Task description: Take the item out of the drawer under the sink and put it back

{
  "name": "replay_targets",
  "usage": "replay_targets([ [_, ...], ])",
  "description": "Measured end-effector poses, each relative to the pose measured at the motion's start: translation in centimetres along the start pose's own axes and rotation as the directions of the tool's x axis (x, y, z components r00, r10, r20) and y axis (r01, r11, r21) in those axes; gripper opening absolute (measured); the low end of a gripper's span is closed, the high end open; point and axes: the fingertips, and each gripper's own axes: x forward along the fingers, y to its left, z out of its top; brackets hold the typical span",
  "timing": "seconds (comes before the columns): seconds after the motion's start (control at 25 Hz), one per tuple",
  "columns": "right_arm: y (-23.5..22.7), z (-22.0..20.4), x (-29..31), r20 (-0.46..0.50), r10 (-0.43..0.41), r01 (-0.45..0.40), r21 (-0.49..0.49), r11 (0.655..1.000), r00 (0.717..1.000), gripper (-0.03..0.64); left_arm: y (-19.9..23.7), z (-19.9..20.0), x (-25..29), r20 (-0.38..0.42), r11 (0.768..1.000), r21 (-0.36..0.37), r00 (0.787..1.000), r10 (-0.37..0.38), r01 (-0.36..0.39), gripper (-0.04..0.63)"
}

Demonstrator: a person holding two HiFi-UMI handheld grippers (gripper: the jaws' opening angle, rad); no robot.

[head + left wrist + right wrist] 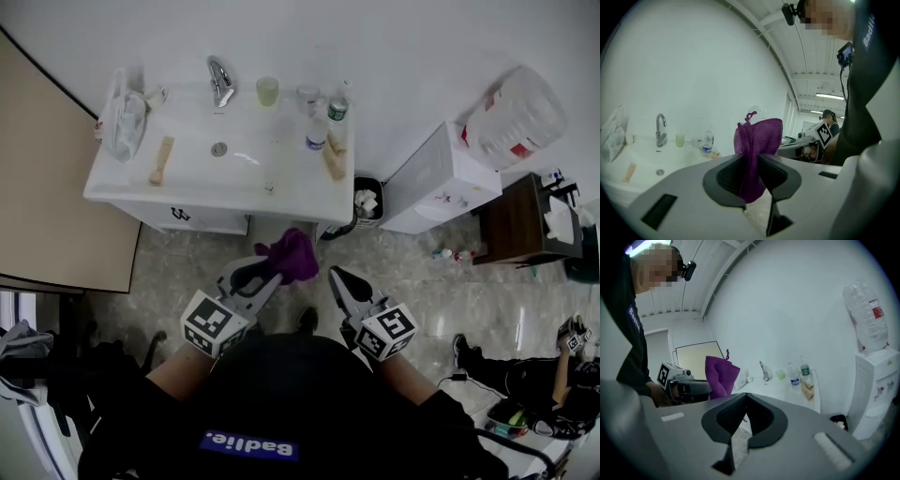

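A purple cloth (294,253) hangs pinched between the jaws of my left gripper (272,275), held above the floor in front of the white sink cabinet (202,217). In the left gripper view the cloth (759,136) stands up out of the left gripper (752,161), whose pads press on it. To its right, my right gripper (336,275) is held at about the same height. In the right gripper view its jaws meet at the tip of the right gripper (746,397) with nothing between them, and the cloth (719,373) shows to the left. I cannot make out the drawer's state.
On the sink top (112,187) are a faucet (220,82), a cup (268,90), bottles (319,131), a brush (161,159) and a plastic bag (122,117). A bin (367,199), a water dispenser (441,178) and a brown table (520,220) stand to the right.
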Motion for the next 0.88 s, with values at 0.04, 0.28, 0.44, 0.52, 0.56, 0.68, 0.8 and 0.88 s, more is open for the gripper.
replay_targets([
  [0.04, 0.4, 0.2, 0.2, 0.002, 0.01, -0.01, -0.001, 1.0, 1.0, 0.002, -0.3, 0.7, -0.5, 0.016, 1.0, -0.004, 1.0, -0.002, 0.002, 0.095],
  [0.28, 2.1, 1.2, 0.7, 0.002, 0.045, -0.045, -0.022, 0.999, 0.999, 0.002, -1.9, 2.8, -1.8, 0.088, 0.999, -0.023, 0.996, -0.031, 0.033, 0.095],
  [0.44, 3.2, 1.0, 1.5, 0.003, 0.062, -0.062, -0.02, 0.998, 0.998, 0.002, -2.0, 1.9, -2.5, 0.081, 0.999, -0.035, 0.996, -0.03, 0.033, 0.095],
  [0.52, 3.5, 0.7, 1.7, -0.005, 0.067, -0.067, -0.027, 0.997, 0.998, 0.002, -2.1, 1.7, -2.8, 0.079, 0.999, -0.034, 0.996, -0.035, 0.038, 0.094],
  [0.56, 3.5, 0.6, 1.7, -0.009, 0.069, -0.069, -0.033, 0.997, 0.998, 0.002, -2.2, 1.7, -2.9, 0.081, 0.999, -0.032, 0.996, -0.039, 0.042, 0.092],
  [0.68, 3.8, 0.6, 2.0, -0.012, 0.071, -0.072, -0.031, 0.997, 0.997, 0.002, -2.3, 1.9, -3.3, 0.085, 0.999, -0.022, 0.995, -0.045, 0.047, 0.091],
  [0.8, 4.2, 0.5, 2.1, -0.014, 0.074, -0.074, -0.036, 0.997, 0.997, 0.002, -2.1, 1.7, -3.5, 0.082, 0.999, -0.019, 0.996, -0.045, 0.047, 0.089],
  [0.88, 4.2, 0.6, 2.1, -0.011, 0.075, -0.076, -0.037, 0.996, 0.997, 0.002, -2.1, 1.8, -3.6, 0.092, 0.999, -0.02, 0.995, -0.047, 0.049, 0.089],
])
